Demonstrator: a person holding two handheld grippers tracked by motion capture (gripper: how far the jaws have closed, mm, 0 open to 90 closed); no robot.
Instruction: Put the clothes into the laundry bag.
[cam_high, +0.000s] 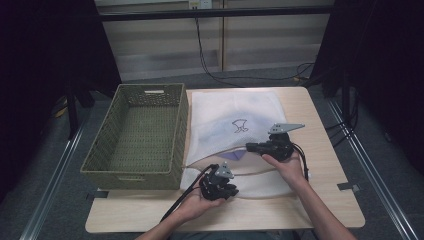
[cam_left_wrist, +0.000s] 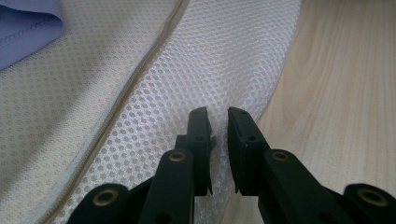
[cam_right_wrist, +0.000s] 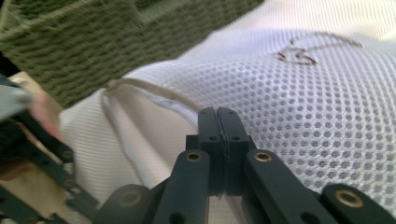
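A white mesh laundry bag lies flat on the desk, just beside a green woven basket. The right hand-held gripper is closed tight, pinching the bag's mesh. The left hand-held gripper is open a little, holding nothing, over the bag's near edge.

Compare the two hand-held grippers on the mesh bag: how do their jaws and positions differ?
The left hand-held gripper has its jaws slightly apart, over the white mesh bag at its near edge by bare wood. The right hand-held gripper has its jaws pressed together, farther in beside the bag's zipper opening. Both have black jaws, and each is held in one hand.
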